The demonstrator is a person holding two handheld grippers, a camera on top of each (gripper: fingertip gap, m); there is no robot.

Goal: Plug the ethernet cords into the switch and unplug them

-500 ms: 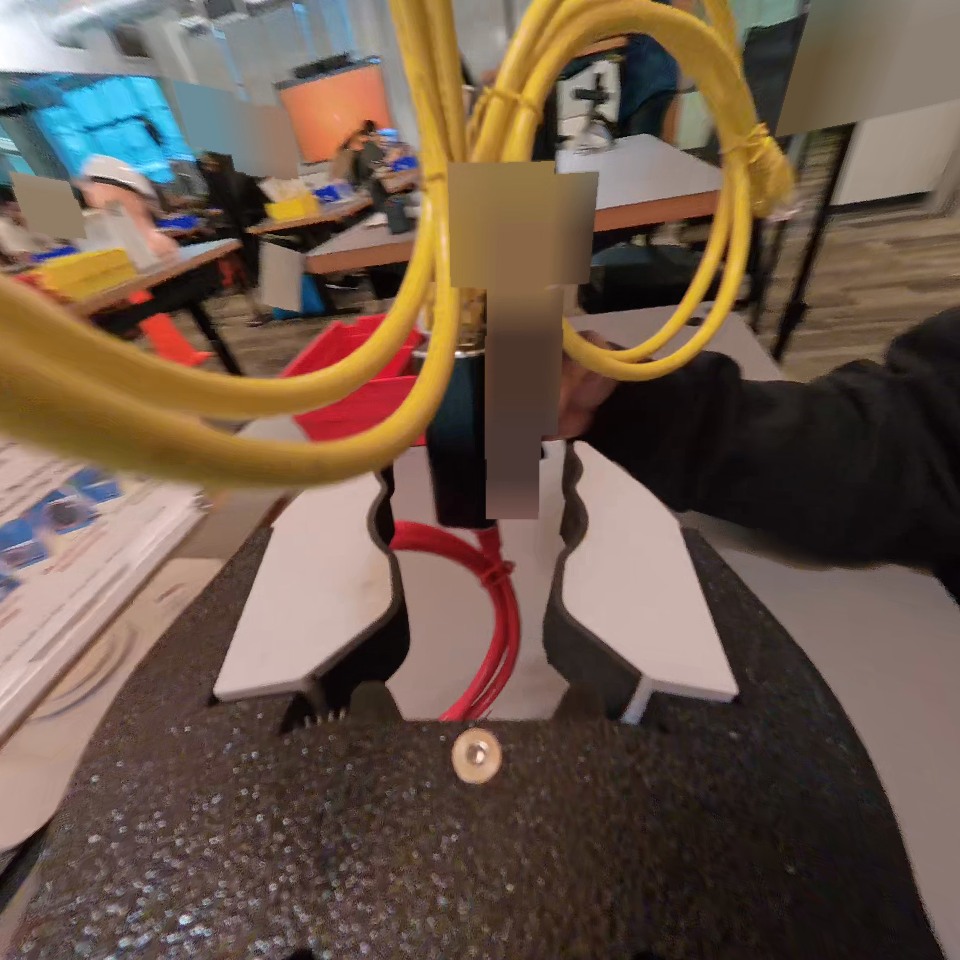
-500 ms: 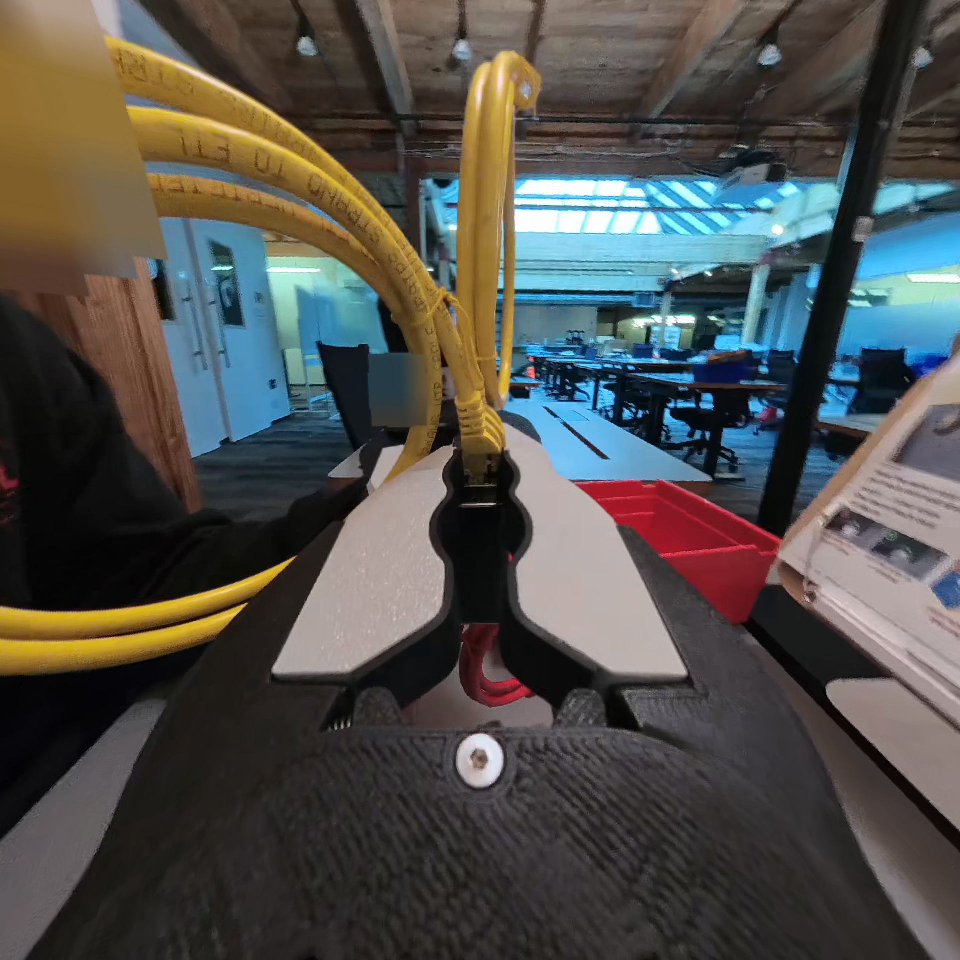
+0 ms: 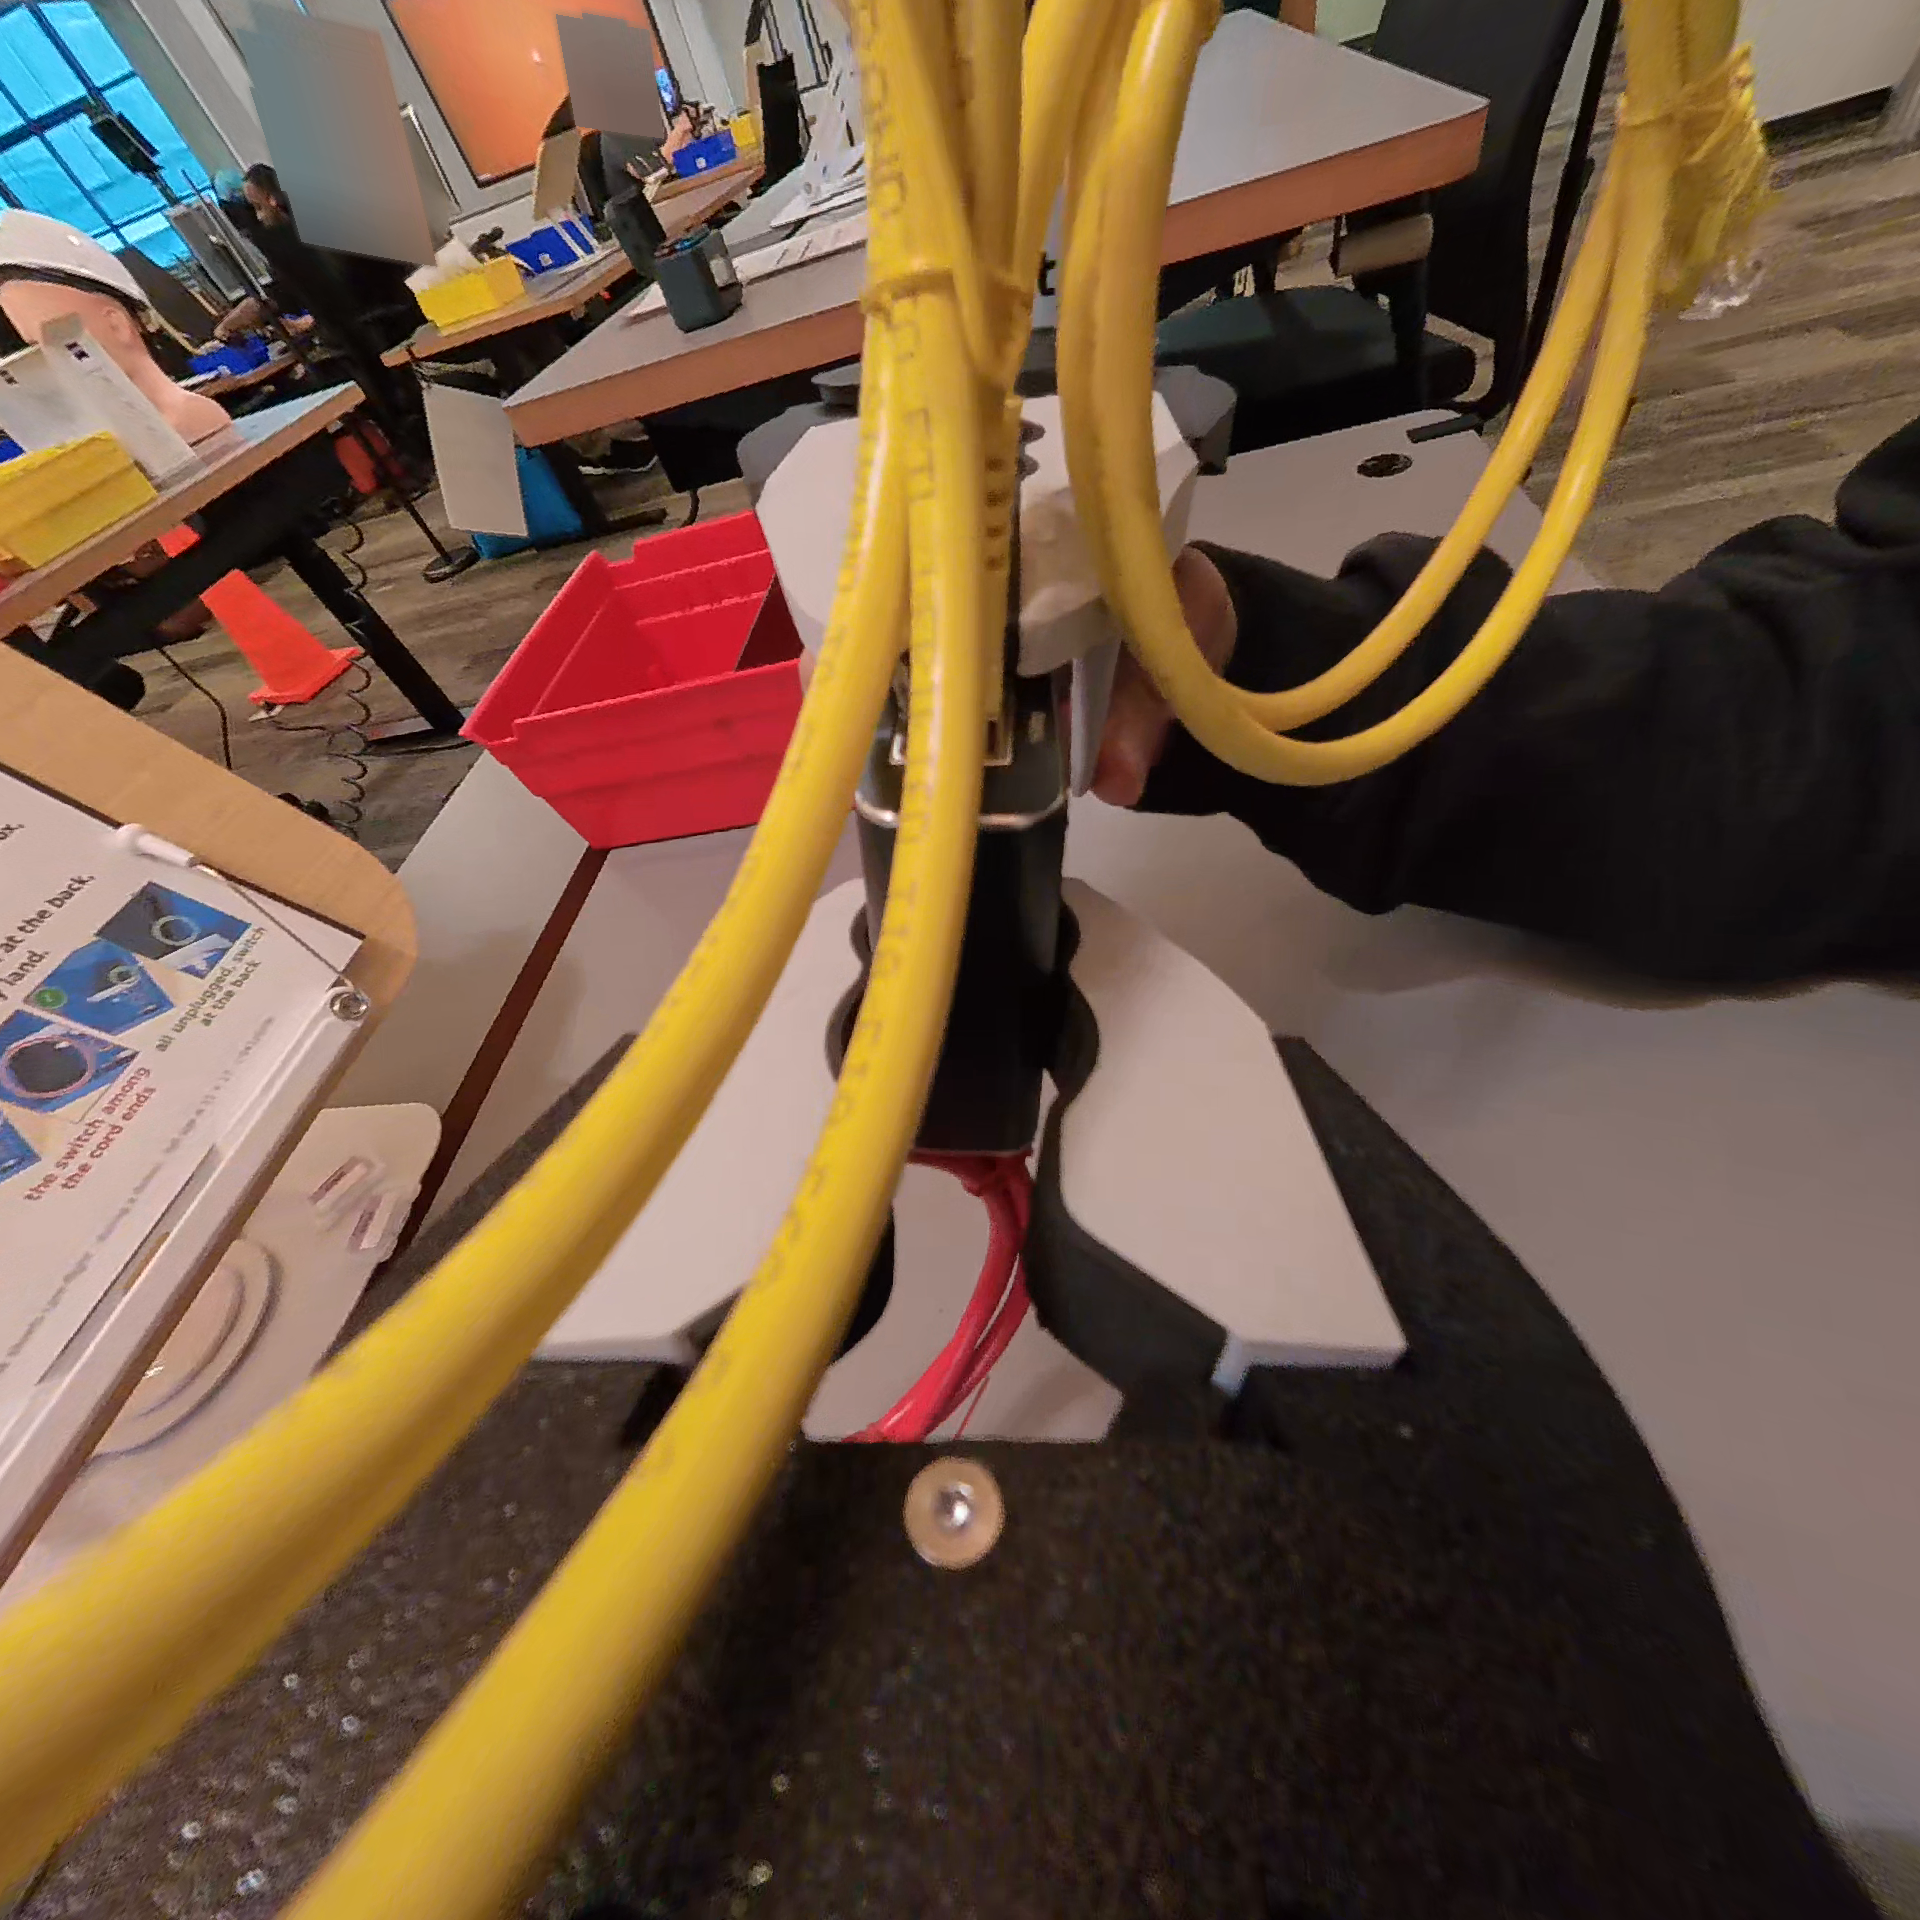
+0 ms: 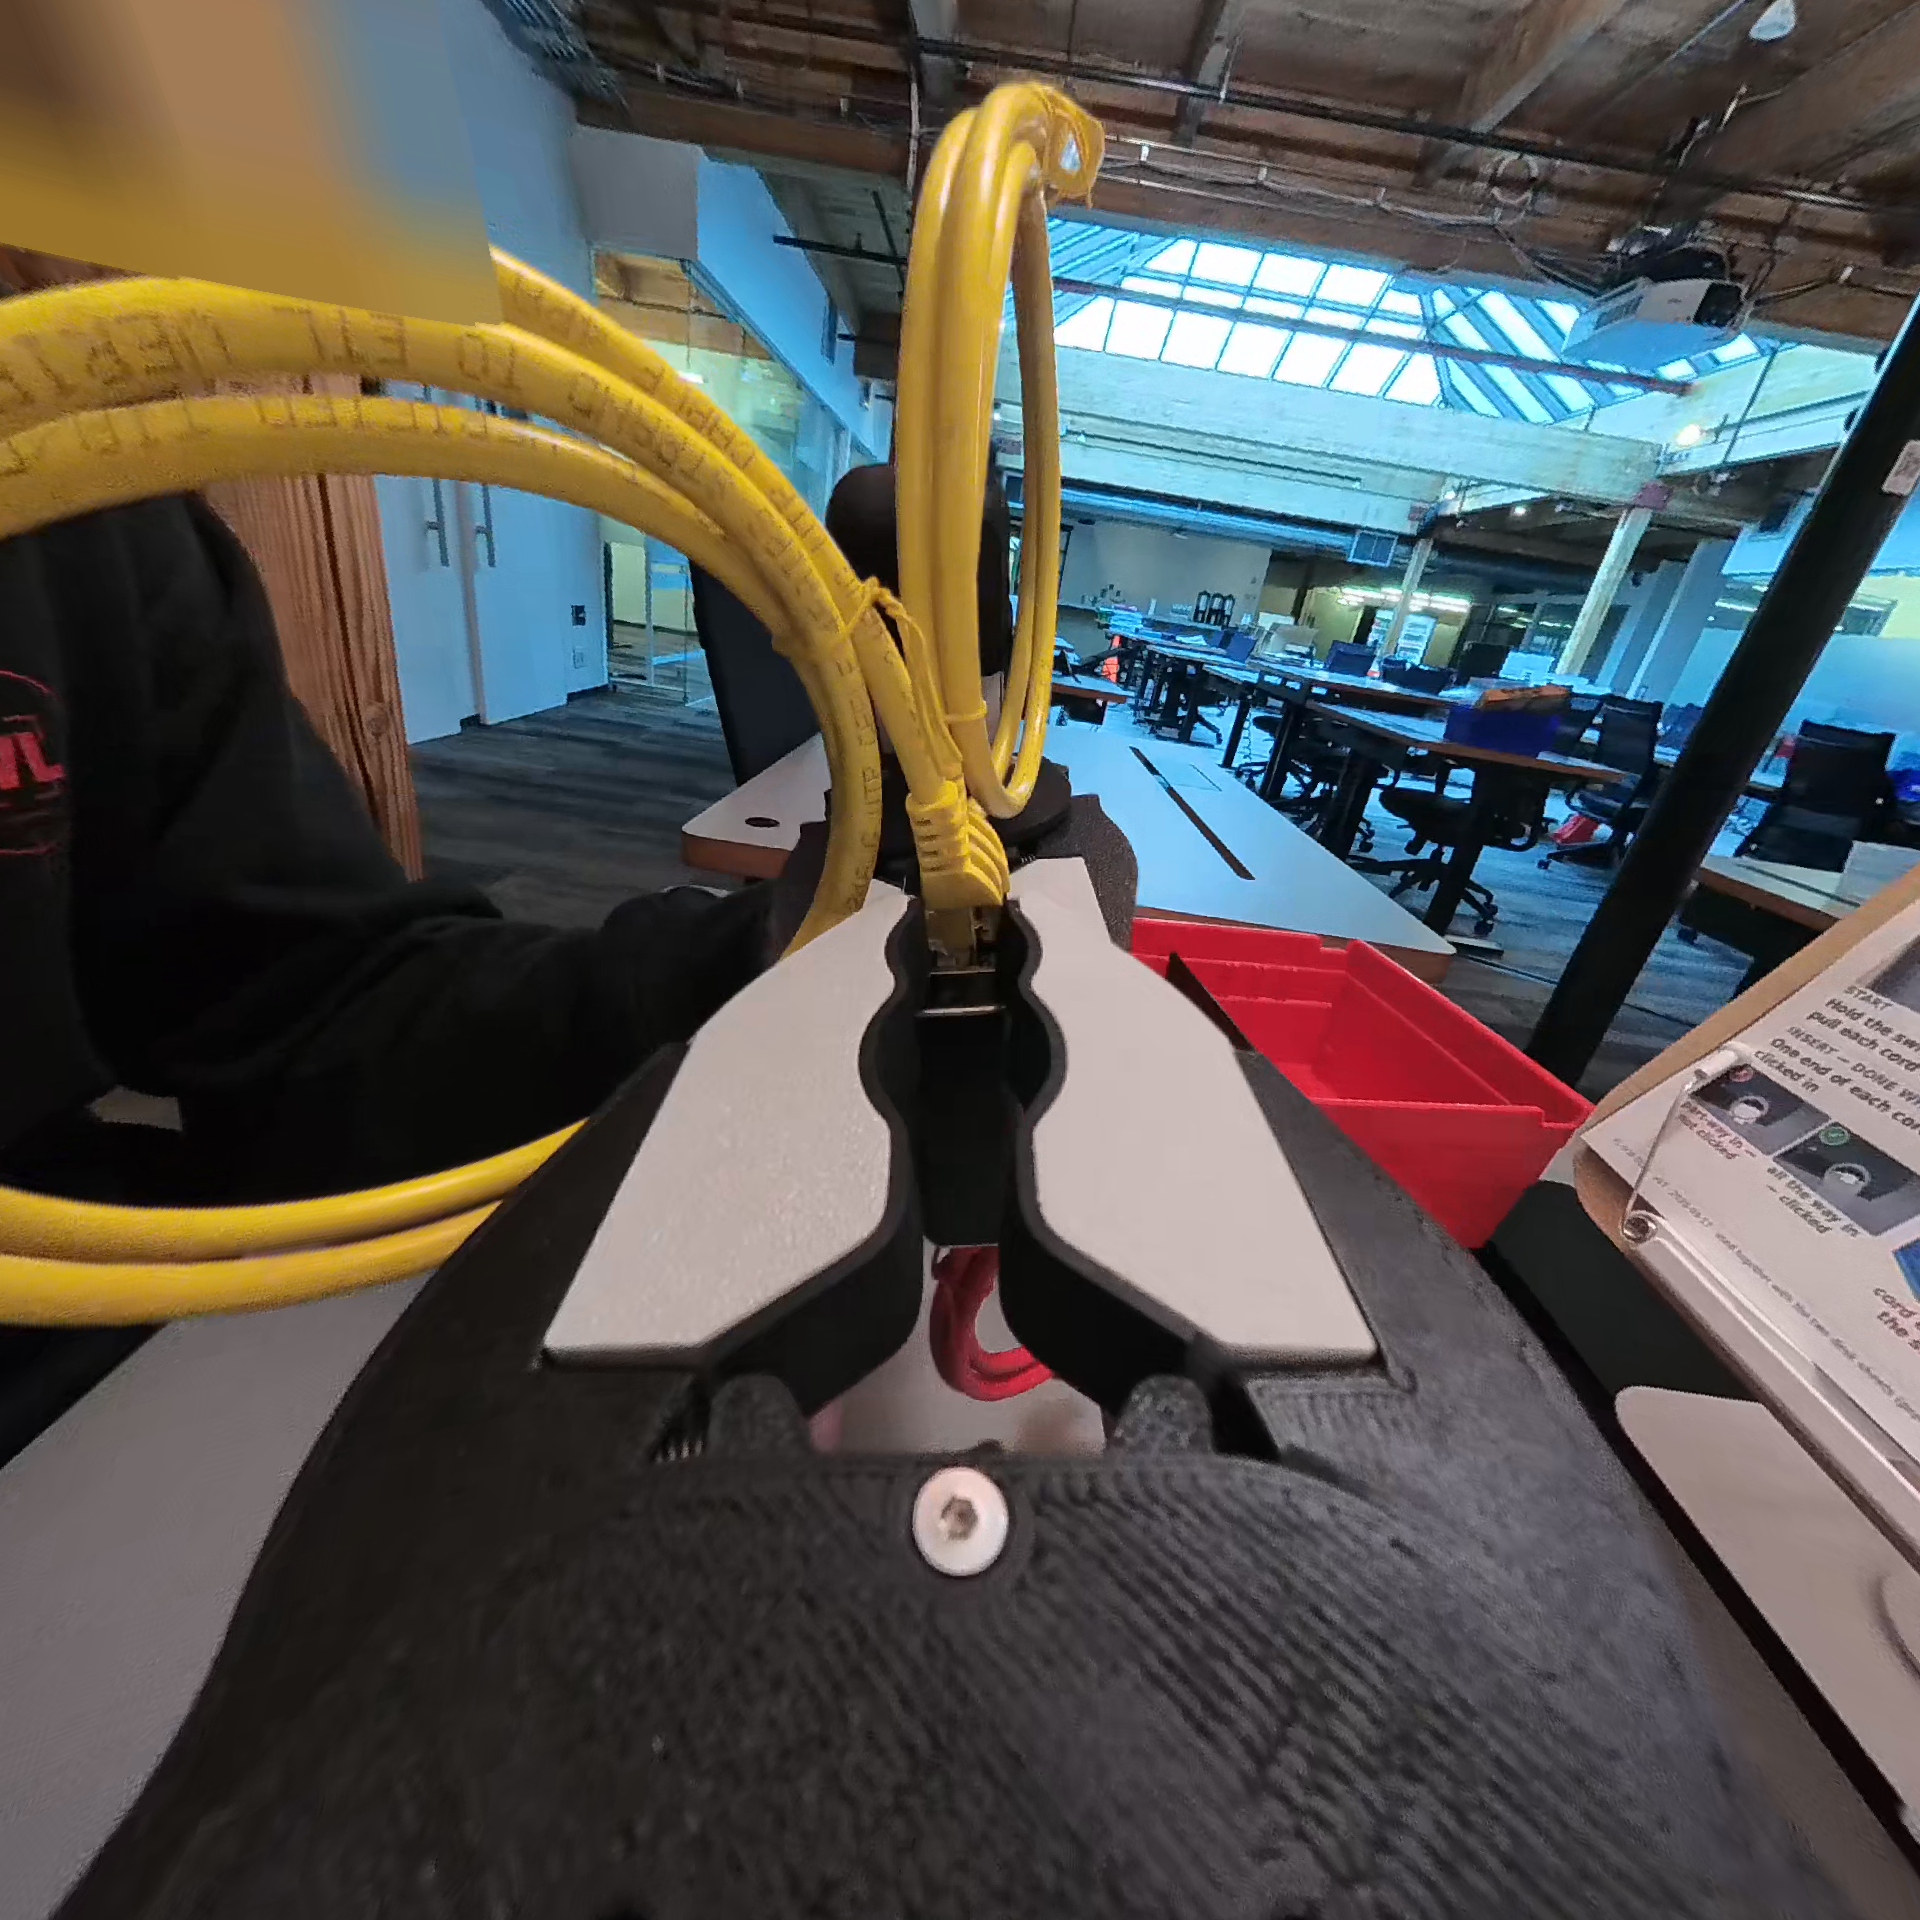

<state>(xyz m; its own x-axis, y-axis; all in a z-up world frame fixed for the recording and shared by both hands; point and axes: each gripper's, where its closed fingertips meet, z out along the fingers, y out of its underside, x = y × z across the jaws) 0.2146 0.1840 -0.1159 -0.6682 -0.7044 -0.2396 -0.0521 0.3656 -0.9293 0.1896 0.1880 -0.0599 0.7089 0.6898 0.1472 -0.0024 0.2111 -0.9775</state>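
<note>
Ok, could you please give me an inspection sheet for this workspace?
Surface: grey table.
Job's things: black switch upright; yellow plug at its port.
Clutter: red bin, instruction board.
Grippers: left claw shut on switch; right claw shut on yellow plug.
Cables: yellow cord looped in the air; red cord on table under the claws.
Surroundings: open office, desks, orange cone.

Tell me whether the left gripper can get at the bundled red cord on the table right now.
Probably not: the left gripper is shut on the upright black switch, which fills its jaws directly over the red cord, and yellow cable loops hang across it.
</note>
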